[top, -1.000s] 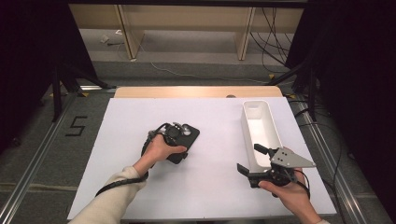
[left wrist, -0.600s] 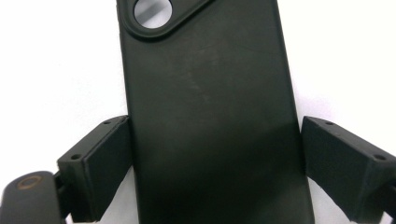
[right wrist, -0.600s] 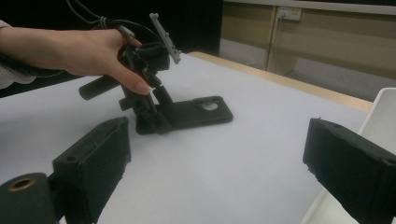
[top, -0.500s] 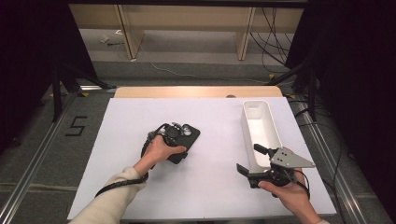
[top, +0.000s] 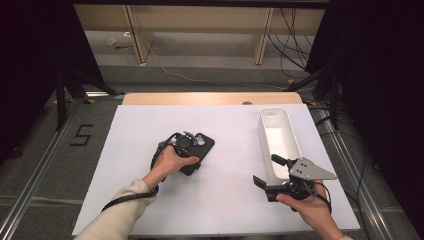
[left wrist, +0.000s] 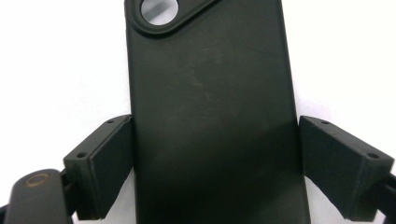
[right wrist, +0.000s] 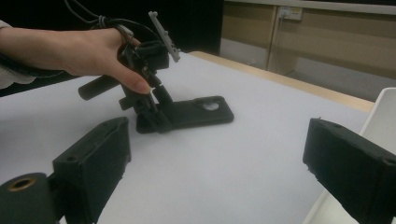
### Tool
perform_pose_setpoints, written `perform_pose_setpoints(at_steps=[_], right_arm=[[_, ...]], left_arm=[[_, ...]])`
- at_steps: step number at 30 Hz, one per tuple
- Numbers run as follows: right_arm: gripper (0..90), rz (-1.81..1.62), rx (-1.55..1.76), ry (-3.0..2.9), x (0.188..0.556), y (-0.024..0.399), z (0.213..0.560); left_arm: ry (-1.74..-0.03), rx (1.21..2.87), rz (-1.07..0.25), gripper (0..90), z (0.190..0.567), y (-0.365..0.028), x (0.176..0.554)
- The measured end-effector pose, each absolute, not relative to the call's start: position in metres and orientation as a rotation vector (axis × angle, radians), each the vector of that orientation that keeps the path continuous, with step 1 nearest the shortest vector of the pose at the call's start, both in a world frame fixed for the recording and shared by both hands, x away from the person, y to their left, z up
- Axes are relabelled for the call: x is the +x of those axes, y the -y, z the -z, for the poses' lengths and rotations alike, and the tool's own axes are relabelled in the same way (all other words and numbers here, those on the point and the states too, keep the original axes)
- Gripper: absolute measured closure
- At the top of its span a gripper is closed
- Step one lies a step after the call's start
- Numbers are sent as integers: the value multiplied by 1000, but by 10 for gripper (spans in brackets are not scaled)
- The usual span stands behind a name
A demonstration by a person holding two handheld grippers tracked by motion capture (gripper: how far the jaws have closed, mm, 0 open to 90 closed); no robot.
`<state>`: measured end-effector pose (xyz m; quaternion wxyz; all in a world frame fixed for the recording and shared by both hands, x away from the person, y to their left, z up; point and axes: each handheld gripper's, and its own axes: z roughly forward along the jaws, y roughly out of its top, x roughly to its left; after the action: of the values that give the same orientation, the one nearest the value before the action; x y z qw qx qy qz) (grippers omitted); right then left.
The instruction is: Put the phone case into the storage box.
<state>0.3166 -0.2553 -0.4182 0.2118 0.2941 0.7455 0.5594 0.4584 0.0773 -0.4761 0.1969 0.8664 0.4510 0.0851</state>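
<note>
While lying flat and face-down on the white table (top: 225,205), left of centre, sits the black phone case (left wrist: 210,116) with its round camera hole pointing away from the person. Is not lifted yet: rests with its whole back level on the surface in the right gripper view. Is straddled across its width by the left gripper (left wrist: 212,158), whose jaws have just been closing with the case between them. Seem to meet both long edges with the pads now, so counts as clamped, though how firmly cannot be told. Is steered from above by the left hand (top: 170,160), tool pointing steeply down.

Farther right, stands apart and empty the right gripper (top: 270,171), jaws spread wide, low over the table, aimed toward the case, held by the right hand (top: 310,210). Just beside it lies a long white bin (top: 295,145), nothing seen inside.

Judged so far: approach done, grasp about complete. Left to do: lifting, carrying, probably placing in the bin.
</note>
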Motion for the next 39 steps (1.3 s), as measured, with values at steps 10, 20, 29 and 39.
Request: perform_pose_setpoints(at_steps=[10,20,29,39], right_arm=[[89,-1554,818,-2072,317,256,419],[89,-1554,821,-2070,317,256,418],[89,-1553,820,-2072,317,256,419],[89,-1553,823,-2065,317,256,418]], left_arm=[[-1251,2377,-259,146,478,-81,454],[-1222,2317,-272,153,480,-88,450],[-1208,2274,-277,154,479,-89,448],[-1165,2183,-324,154,466,-91,442]])
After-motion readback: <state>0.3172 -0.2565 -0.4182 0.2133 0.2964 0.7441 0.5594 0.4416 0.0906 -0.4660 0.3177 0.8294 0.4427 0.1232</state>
